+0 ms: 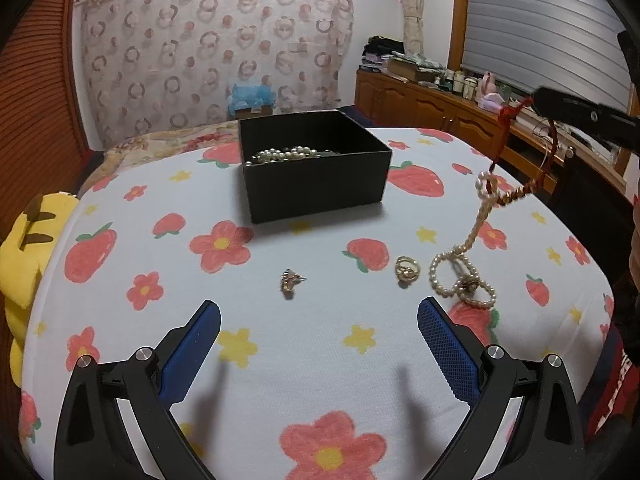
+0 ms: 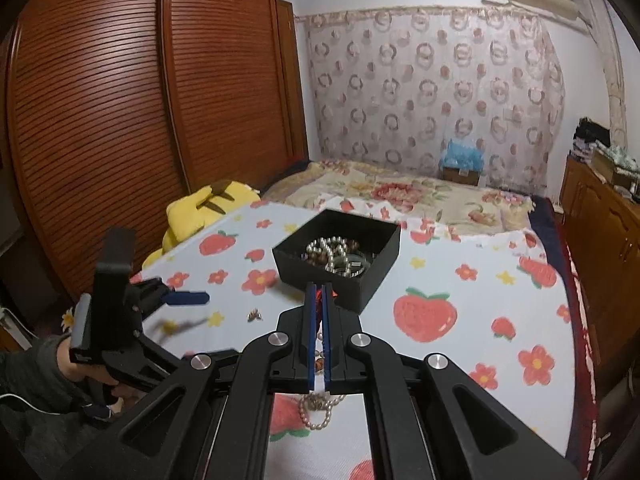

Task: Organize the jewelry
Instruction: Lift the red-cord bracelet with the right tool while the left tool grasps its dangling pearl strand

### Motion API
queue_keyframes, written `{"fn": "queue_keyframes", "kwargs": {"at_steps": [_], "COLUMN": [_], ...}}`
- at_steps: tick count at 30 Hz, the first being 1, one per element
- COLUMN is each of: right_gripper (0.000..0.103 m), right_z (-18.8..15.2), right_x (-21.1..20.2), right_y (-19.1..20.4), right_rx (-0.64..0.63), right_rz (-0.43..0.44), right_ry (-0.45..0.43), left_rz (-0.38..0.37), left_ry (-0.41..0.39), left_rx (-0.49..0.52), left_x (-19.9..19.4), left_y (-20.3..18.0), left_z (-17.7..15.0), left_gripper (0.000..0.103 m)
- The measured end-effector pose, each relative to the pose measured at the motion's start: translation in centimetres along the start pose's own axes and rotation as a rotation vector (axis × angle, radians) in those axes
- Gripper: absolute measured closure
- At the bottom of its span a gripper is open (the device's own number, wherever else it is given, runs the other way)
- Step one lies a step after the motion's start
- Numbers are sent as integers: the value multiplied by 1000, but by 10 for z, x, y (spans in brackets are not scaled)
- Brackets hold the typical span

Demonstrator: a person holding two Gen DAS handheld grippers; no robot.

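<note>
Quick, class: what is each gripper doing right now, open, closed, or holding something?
Left gripper: open, holding nothing.
Right gripper: closed on the red cord; pearl strand dangles from it.

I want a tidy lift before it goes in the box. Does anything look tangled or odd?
Yes. The red cord held by the right gripper is lifting a pearl strand whose lower loops still lie on the cloth, snagged around a ring.

The left gripper [image 1: 319,318] is held low with its 2 blue-padded fingers [image 1: 191,354] spread wide apart and nothing between them. The right gripper [image 2: 320,300] is raised higher, its 2 fingers pressed nearly together on a red cord [image 2: 319,297].
</note>
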State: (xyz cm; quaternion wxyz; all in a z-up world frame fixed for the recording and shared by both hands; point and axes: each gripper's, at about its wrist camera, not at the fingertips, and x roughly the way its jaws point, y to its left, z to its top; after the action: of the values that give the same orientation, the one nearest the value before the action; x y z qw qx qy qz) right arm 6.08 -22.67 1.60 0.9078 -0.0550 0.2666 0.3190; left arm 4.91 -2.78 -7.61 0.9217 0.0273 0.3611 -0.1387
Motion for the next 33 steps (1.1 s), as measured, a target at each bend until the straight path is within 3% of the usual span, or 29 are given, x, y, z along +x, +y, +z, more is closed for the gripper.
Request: {"fn": "queue_keyframes", "kwargs": {"at_steps": [7, 12, 19, 25, 28, 29, 33], "right_gripper": [100, 100, 100, 100, 100, 100, 100], "right_z": [-5, -6, -1, -1, -1, -1, -3], "right_x": [-4, -4, -6, -10, -11, -12, -13], "right_y": [-20, -29, -33, -41, -44, -46, -53], "right_rx": [38, 54, 72, 109, 119, 122, 136], "right_rz": [-47, -55, -56, -50, -54, -55, -77], "right_ry": [4, -1, -25, -42, -48, -49, -62], "left_rz": [-86, -146, -228, -283, -309, -323, -352], "left_ry": [-2, 14, 36, 67, 93, 101, 114], "left_rx": [33, 99, 125, 96, 80, 76, 90], "left_x": [1, 17, 43, 69, 81, 82, 78], "left_y": [-21, -51, -84, -95, -96, -97, -99], "left_z": [13, 28, 47, 59, 62, 62, 55], "left_gripper": [8, 28, 32, 51, 82, 99, 99]}}
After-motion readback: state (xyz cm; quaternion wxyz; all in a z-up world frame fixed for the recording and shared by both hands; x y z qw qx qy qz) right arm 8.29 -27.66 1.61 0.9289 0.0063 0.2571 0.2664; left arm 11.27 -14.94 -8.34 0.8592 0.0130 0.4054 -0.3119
